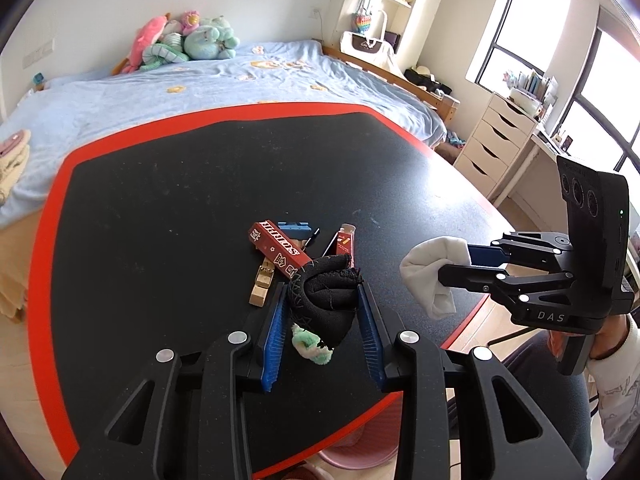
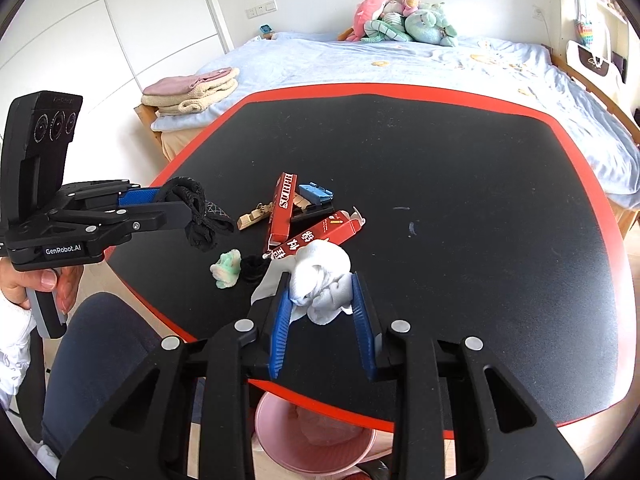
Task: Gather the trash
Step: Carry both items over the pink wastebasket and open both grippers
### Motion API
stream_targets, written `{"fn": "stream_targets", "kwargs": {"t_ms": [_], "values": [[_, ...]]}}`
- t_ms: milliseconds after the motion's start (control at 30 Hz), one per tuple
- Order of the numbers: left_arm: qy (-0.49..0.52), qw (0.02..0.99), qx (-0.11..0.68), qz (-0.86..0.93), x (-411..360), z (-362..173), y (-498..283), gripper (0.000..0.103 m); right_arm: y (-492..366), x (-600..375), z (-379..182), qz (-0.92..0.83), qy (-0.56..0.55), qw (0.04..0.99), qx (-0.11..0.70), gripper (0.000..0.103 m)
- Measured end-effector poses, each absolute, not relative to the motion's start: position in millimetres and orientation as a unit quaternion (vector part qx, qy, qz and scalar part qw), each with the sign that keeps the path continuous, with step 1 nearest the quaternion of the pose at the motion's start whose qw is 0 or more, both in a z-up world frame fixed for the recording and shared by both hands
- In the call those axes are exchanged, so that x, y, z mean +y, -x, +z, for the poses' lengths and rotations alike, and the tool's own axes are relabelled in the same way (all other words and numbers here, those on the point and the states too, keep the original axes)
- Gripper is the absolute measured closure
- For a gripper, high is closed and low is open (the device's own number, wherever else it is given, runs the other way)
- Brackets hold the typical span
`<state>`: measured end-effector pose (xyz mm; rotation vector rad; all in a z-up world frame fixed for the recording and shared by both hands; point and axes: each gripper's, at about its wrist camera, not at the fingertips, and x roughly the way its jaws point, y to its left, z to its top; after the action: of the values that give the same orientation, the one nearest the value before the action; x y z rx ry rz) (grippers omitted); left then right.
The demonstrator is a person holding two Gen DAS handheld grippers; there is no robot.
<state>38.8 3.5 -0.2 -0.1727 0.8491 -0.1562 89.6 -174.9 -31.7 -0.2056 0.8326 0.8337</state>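
Observation:
My left gripper (image 1: 322, 292) is shut on a black sock (image 1: 324, 296) and holds it above the black table (image 1: 160, 220); it also shows in the right wrist view (image 2: 182, 206) with the black sock (image 2: 204, 216) hanging from it. My right gripper (image 2: 320, 286) is shut on a white sock (image 2: 320, 280), seen in the left wrist view (image 1: 448, 264) as a white bundle (image 1: 428, 272). On the table lie a red box (image 1: 280, 250), a second red box (image 2: 320, 234), a green fluffy scrap (image 2: 226, 268), a wooden clip (image 1: 262, 284) and a blue clip (image 2: 316, 193).
A pink trash bin (image 2: 312, 436) stands on the floor under the table's near edge. The table has a red rim (image 1: 44, 240). A bed (image 1: 200, 88) with plush toys lies behind the table. White drawers (image 1: 492, 140) stand at the right. The person's leg (image 2: 92, 344) is at the left.

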Motion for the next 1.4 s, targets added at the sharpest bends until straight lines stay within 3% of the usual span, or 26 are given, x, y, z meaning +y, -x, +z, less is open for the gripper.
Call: {"fn": "stream_targets", "kwargs": {"t_ms": [467, 1033, 1133, 1200, 1267, 1400], "values": [[0.056, 0.9, 0.417, -0.113, -35, -5, 7, 0.069, -25, -201, -30, 0.39, 0.137, 0.825, 0.385, 0.073], [0.048, 0.863, 0.482, -0.146, -69, -57, 40, 0.068, 20, -214, -82, 0.391, 0.172, 0.788, 0.443, 0.072], [0.05, 0.857, 0.49, -0.153, -70, -60, 39, 0.063, 20, -216, -86, 0.394, 0.173, 0.783, 0.449, 0.057], [0.05, 0.858, 0.488, -0.153, -72, -61, 43, 0.027, 19, -217, -86, 0.39, 0.172, 0.786, 0.447, 0.025], [0.058, 0.862, 0.482, -0.147, -68, -60, 44, 0.015, 17, -218, -85, 0.383, 0.172, 0.79, 0.446, 0.013], [0.067, 0.864, 0.483, -0.126, -62, -60, 43, 0.012, 14, -220, -85, 0.371, 0.171, 0.795, 0.448, 0.011]]}}
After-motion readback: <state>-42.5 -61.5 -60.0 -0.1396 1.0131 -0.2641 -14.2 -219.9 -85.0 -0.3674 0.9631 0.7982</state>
